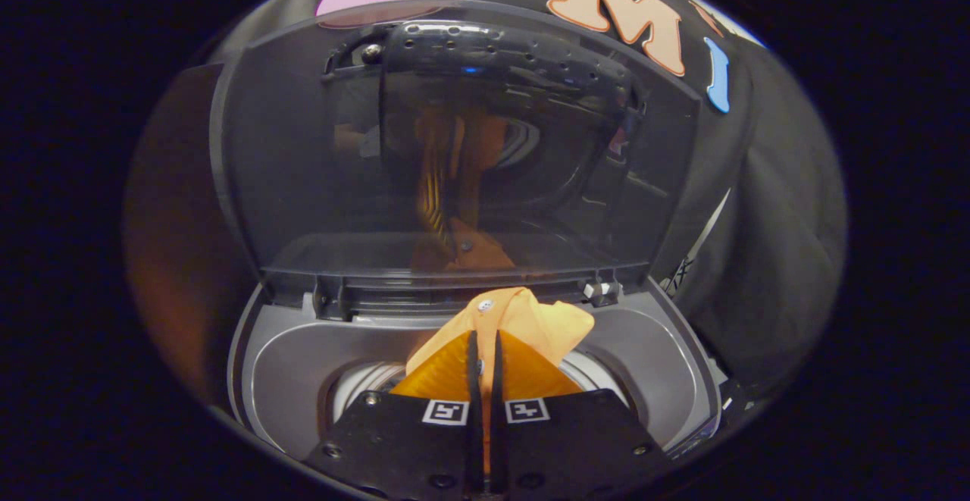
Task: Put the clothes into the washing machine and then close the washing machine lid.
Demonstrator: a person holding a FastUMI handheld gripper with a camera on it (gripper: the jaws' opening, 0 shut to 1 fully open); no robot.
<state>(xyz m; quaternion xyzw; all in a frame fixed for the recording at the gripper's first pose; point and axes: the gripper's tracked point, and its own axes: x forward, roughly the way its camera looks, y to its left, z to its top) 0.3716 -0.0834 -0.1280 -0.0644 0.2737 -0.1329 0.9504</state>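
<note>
My gripper is shut on an orange garment, which bunches up just ahead of the fingertips and hangs over the round drum opening of a grey top-loading washing machine. The fingers stand almost together with a thin strip of cloth pinched between them. A white button shows on the cloth near its top. The machine's dark transparent lid stands upright beyond the garment, hinged at the back, and mirrors the orange cloth. The inside of the drum is mostly hidden by the fingers and the cloth.
Black cloth wall hangs behind and to the right of the machine. A dim brownish surface lies to the left of the lid. The grey rim around the drum is bare on both sides of the garment.
</note>
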